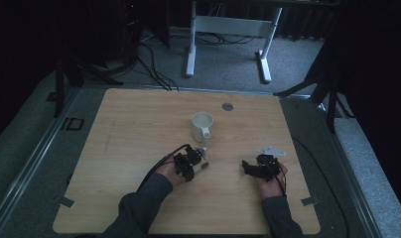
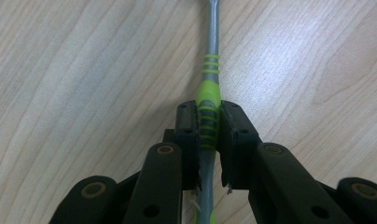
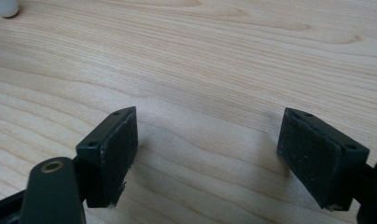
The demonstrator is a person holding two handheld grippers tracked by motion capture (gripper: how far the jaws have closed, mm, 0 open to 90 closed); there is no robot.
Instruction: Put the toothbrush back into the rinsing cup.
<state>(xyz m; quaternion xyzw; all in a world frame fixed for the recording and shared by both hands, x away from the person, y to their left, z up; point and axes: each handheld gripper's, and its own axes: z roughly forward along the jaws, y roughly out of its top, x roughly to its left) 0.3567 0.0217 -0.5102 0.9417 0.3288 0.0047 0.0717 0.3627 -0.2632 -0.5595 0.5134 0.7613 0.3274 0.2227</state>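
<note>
Left gripper clamped on the green-banded grey handle of a utensil lying on the desk just in front of the white mug, right gripper jaws wide apart over bare wood, holding nothing.

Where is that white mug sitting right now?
In the high view, the white mug stands upright mid-table, just beyond the left gripper, near a round grey disc.

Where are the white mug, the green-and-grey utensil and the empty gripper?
white mug (image 1: 202, 126): high view, its outer wall.
green-and-grey utensil (image 2: 208, 93): left gripper view, green handle section.
right gripper (image 3: 207, 156): right gripper view, between open jaws.
</note>
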